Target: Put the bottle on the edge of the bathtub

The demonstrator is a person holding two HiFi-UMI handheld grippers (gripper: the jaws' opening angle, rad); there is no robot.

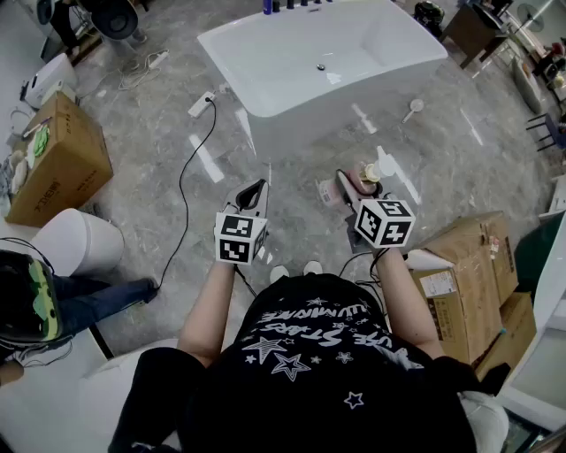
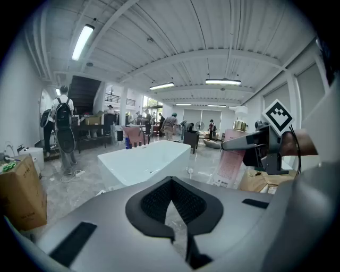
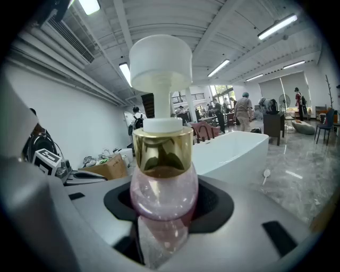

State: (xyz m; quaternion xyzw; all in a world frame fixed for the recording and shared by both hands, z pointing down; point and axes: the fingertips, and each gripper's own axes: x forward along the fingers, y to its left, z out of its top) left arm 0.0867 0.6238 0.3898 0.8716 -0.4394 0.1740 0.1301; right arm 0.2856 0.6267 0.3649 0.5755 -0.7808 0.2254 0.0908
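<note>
A pink bottle [image 1: 363, 176] with a gold collar and a white pump top stands upright between the jaws of my right gripper [image 1: 351, 189], which is shut on its body. In the right gripper view the bottle [image 3: 163, 188] fills the middle and hides much of the gripper's [image 3: 164, 215] pads. My left gripper [image 1: 256, 193] is held beside it, shut with nothing in it [image 2: 172, 204]; from there the pink bottle [image 2: 232, 159] shows at the right. The white bathtub [image 1: 265, 66] stands on the floor ahead of both grippers, a good way off, also seen as the tub [image 2: 143, 162] and the tub [image 3: 234, 151].
Cardboard boxes stand at the left [image 1: 57, 159] and right [image 1: 469, 265]. A power strip with a black cable [image 1: 202, 103] lies left of the tub. Several bottles [image 1: 287, 5] line the tub's far rim. A white round bin [image 1: 75, 243] and a seated person's leg [image 1: 97, 296] are at left.
</note>
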